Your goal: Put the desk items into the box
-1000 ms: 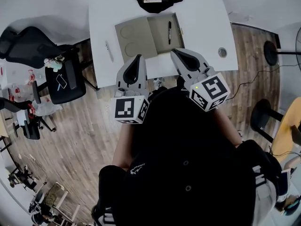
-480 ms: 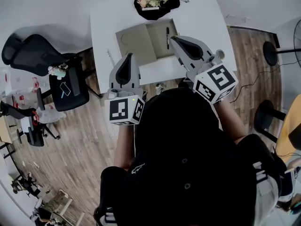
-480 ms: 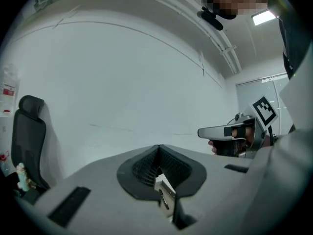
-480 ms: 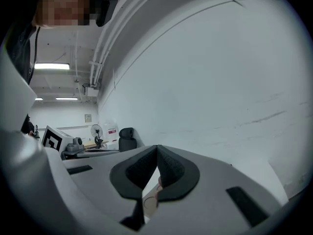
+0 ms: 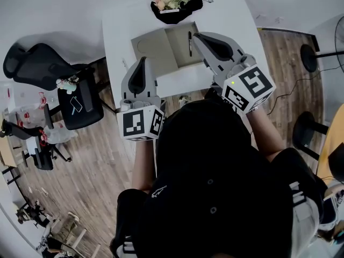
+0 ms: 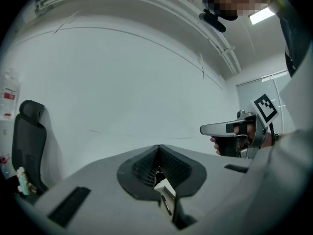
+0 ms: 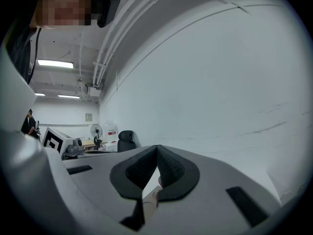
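An open cardboard box lies flat on the white desk, and a black pen rests in its right half. A second pen lies on the desk left of the box. My left gripper is shut and empty, held over the desk's near edge beside the box's left corner. My right gripper is shut and empty too, its tip over the box's right side near the black pen. Both gripper views tilt up at a white wall; the left gripper and right gripper show their pads touching.
A bunch of flowers on a black cloth sits at the desk's far edge behind the box. A black office chair and a seat holding a phone stand to the left. A fan base and a stool stand on the right.
Both grippers have moved forward over the desk. The right one has gone from the near edge to above the box's right side; the left has drifted left and forward.
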Tool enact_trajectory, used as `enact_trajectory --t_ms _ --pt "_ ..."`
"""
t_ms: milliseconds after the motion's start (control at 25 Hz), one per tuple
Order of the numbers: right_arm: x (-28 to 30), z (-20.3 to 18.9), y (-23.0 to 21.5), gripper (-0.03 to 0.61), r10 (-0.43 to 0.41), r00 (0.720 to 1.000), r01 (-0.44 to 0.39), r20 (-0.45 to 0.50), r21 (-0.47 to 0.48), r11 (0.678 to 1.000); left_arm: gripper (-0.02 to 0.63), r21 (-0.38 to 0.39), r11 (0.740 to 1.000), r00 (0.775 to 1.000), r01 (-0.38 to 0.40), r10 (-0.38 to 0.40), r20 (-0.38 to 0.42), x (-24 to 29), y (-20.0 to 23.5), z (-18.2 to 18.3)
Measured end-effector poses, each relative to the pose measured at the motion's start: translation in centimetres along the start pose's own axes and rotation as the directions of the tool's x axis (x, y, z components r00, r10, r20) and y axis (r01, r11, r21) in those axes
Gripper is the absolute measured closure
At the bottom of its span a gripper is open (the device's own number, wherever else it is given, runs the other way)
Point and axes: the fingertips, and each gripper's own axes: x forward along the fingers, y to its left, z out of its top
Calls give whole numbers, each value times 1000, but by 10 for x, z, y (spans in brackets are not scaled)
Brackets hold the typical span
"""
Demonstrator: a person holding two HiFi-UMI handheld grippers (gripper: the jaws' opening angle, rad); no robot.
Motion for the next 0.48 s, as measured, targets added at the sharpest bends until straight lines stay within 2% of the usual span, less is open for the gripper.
enact_trajectory --t_ms 480 --pt "3 -8 3 580 14 999 -14 -29 -17 1000 606 -13 1000 1000 -2 1 -14 0 3 -8"
